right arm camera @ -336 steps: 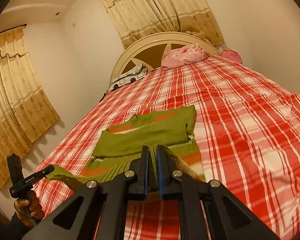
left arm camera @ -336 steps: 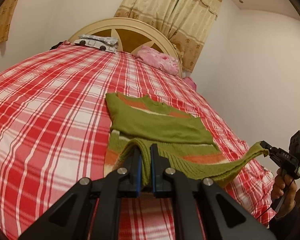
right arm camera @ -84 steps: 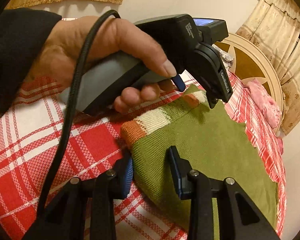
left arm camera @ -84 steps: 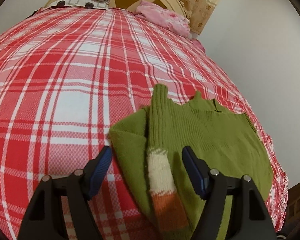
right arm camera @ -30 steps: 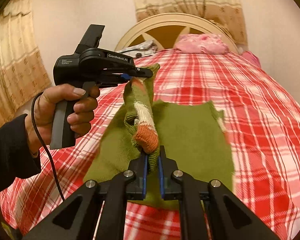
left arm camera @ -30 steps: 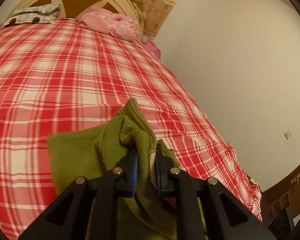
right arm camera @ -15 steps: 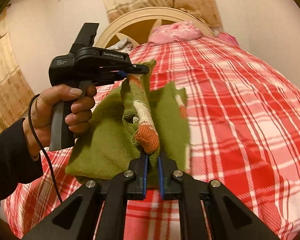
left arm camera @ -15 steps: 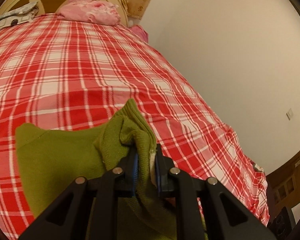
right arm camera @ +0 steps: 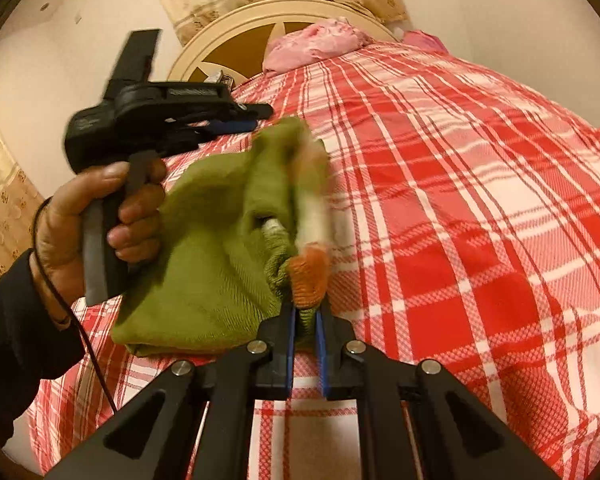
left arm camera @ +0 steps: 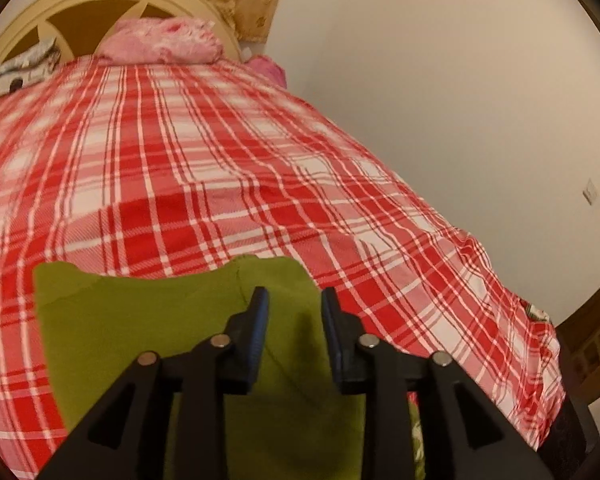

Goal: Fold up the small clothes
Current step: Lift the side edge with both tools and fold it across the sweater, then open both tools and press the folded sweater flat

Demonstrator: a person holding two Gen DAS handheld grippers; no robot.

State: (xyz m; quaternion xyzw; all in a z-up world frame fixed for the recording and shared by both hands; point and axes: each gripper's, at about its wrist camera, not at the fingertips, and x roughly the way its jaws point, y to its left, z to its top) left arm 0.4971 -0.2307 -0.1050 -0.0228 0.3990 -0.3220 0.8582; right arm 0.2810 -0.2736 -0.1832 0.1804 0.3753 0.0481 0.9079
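- A bed [left arm camera: 204, 184] in a red-and-white checked cover fills both views, its round headboard [right arm camera: 260, 32] and a pink pillow [left arm camera: 160, 42] at the far end.
- The green knitted sweater [right arm camera: 220, 256] sits near the foot of the bed, partly folded; one end lies flat on the cover, the other is lifted in a loose bunch.
- The knit looks light, soft and floppy; it will likely sag and slide open unless held by doubled edges or the thicker cuff.
- The right tool [right arm camera: 304, 328] is clamped on the sleeve's orange-and-white striped cuff [right arm camera: 308, 268].
- The left tool [left arm camera: 292, 308], held in the person's left hand [right arm camera: 100, 216], is opening; its jaws stand apart above the sweater's flat green panel, gripping nothing.
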